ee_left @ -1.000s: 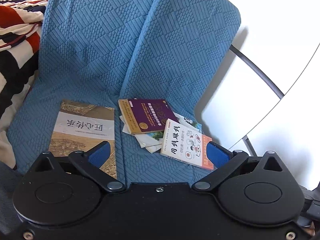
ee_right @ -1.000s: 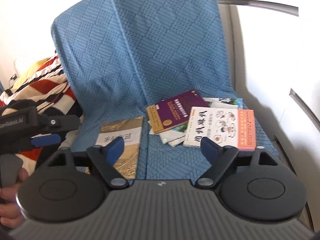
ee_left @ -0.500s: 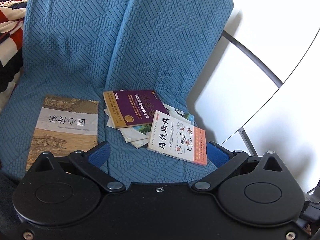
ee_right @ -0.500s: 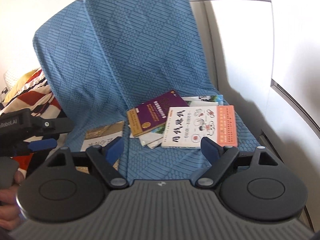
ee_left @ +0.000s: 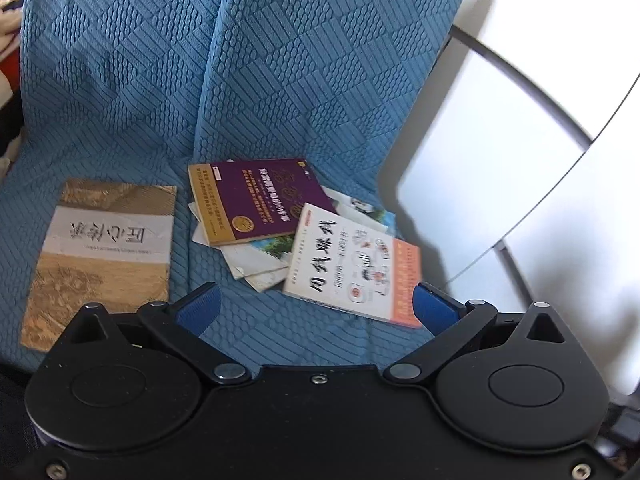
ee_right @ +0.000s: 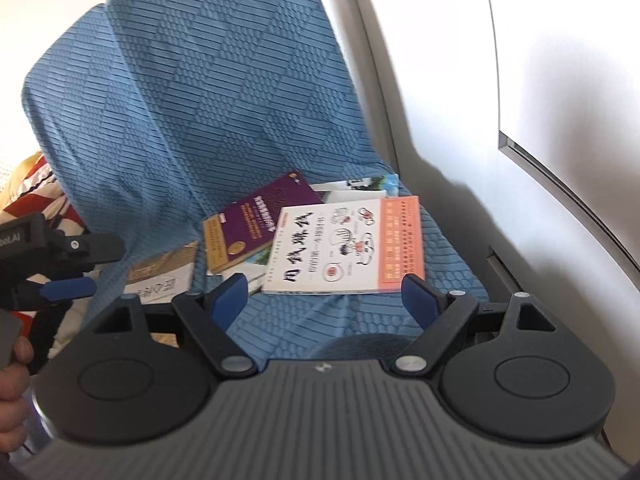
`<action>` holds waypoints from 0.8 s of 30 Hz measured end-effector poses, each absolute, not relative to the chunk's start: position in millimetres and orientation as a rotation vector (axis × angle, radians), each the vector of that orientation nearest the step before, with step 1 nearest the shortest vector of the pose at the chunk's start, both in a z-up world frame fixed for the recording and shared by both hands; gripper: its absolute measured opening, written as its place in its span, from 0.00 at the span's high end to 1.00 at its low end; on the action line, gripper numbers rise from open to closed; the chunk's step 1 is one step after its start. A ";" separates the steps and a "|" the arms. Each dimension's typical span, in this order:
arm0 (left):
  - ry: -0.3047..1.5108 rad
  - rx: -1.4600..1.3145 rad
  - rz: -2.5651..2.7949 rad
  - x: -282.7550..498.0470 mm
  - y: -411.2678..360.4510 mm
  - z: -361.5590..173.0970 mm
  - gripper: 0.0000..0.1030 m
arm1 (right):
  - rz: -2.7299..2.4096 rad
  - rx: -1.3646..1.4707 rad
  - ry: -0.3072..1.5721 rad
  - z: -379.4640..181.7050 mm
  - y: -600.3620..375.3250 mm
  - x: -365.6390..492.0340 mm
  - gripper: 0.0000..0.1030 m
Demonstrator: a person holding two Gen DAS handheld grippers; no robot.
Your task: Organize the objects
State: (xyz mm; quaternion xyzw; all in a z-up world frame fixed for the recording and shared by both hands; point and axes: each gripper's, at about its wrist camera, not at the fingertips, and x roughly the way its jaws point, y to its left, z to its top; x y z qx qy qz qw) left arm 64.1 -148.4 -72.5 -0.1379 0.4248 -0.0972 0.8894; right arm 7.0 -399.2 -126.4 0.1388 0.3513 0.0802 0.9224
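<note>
Draped over a seat: blue quilted cover [ee_left: 280, 80]. Lying flat on it at left, apart from the rest: tan book [ee_left: 104, 256]. Heaped at right: purple book [ee_left: 260, 200] atop loose booklets [ee_left: 260, 264], overlapped by white-and-orange book [ee_right: 344, 248]. Hovering above, spread wide and empty: left tool [ee_left: 316, 308] and right tool [ee_right: 324, 300].

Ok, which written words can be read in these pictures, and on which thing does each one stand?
"匠心传承": tan book, seen upside down.
"用钱赚钱": white book.
"botAI", cut off by the picture edge: left claw.
Purple book and all small print: too blurred to read.
</note>
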 end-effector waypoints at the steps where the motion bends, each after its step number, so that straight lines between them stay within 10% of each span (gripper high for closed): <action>1: 0.882 -0.267 -0.196 67.2 -152.3 -75.5 0.01 | 0.161 0.289 0.729 -129.5 -402.7 10.1 0.17; 24: 0.995 -0.330 -0.152 150.8 -186.3 -179.3 0.08 | 0.152 0.387 0.861 -202.0 -454.1 85.4 0.17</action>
